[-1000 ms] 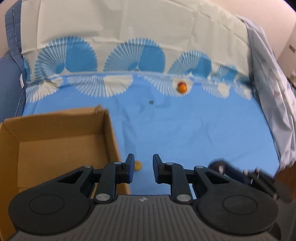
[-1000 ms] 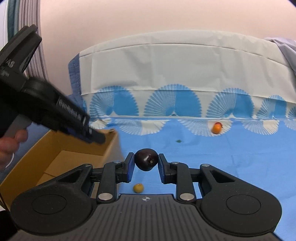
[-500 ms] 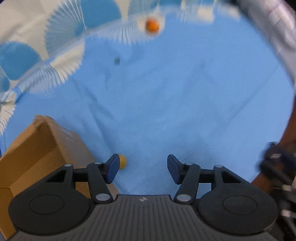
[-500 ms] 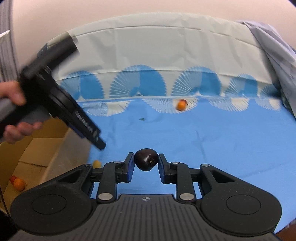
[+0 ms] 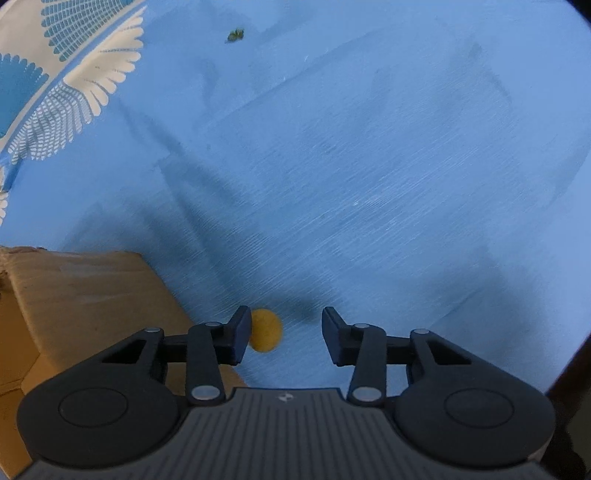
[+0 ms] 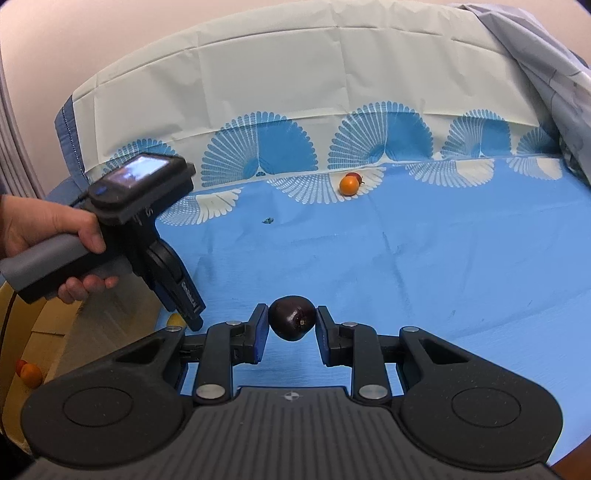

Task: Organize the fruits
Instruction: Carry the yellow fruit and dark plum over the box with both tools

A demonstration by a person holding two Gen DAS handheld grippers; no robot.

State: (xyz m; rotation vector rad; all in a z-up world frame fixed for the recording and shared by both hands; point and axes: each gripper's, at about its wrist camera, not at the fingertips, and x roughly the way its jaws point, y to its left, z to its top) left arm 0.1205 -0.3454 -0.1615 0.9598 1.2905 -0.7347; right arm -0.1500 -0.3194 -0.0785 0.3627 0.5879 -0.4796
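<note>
1. The blue cloth-covered surface (image 5: 369, 166) fills both views.
2. The brown cardboard box (image 5: 92, 295) sits lower left.
3. The left gripper (image 5: 282, 332) points down, jaws closing around but not pressing the small yellow round fruit (image 5: 266, 330).
4. The right gripper (image 6: 291, 325), frame centre, clamps the dark purple plum (image 6: 291, 322).

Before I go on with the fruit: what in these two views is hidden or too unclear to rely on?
- Cardboard box interior: right wrist view, mostly behind the hand and left gripper; left wrist view shows only outside flaps.
- Yellow fruit: its left side sits behind the near finger, contact unclear; jaws closing.
- Dark speck: too small to identify.
- Red fruit: mostly behind the orange one.
</note>
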